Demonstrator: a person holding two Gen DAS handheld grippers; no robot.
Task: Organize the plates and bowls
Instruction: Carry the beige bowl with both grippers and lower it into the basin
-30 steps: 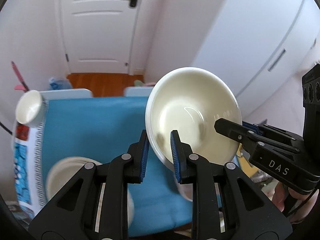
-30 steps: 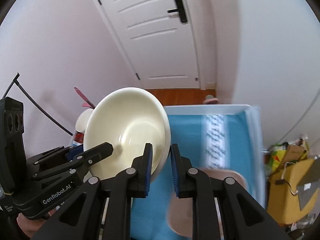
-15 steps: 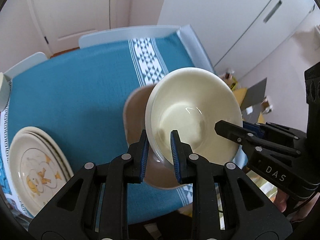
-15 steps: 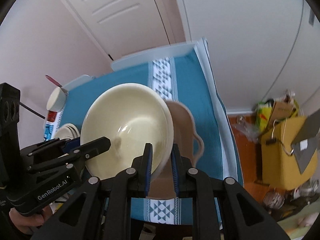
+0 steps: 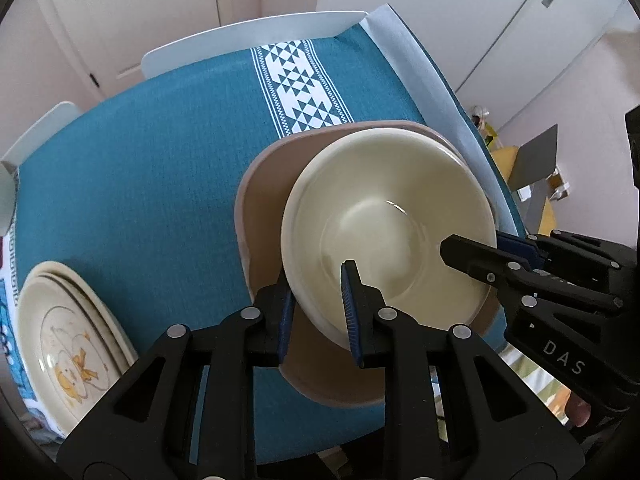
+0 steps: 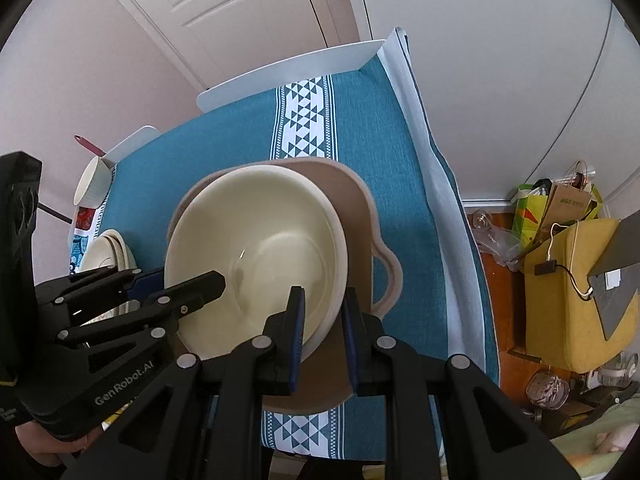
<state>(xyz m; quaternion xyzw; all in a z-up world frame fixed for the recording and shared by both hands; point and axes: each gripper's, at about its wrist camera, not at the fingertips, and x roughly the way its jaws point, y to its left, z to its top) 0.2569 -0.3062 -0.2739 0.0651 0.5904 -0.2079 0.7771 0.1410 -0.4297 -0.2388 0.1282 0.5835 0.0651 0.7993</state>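
Note:
A large cream bowl [image 5: 384, 216] is held by both grippers. My left gripper [image 5: 316, 308] is shut on its near-left rim. My right gripper [image 6: 322, 326] is shut on its right rim and also shows in the left wrist view [image 5: 496, 248]. The bowl [image 6: 260, 248] hangs low over a tan handled dish [image 5: 260, 208] on the teal tablecloth; I cannot tell whether they touch. The tan dish [image 6: 360, 208] shows around the bowl in the right wrist view. A stack of cream duck plates [image 5: 64, 344] lies at the table's left.
A small white cup [image 6: 92, 182] stands at the table's far left. The teal tablecloth [image 5: 140, 140] has a white patterned band. White chair backs [image 5: 248, 44] line the far side. A yellow bag [image 6: 568, 280] and clutter sit on the floor at right.
Both grippers have lowered the bowl from mid-air down over the tan dish, and the views have tilted down onto the table.

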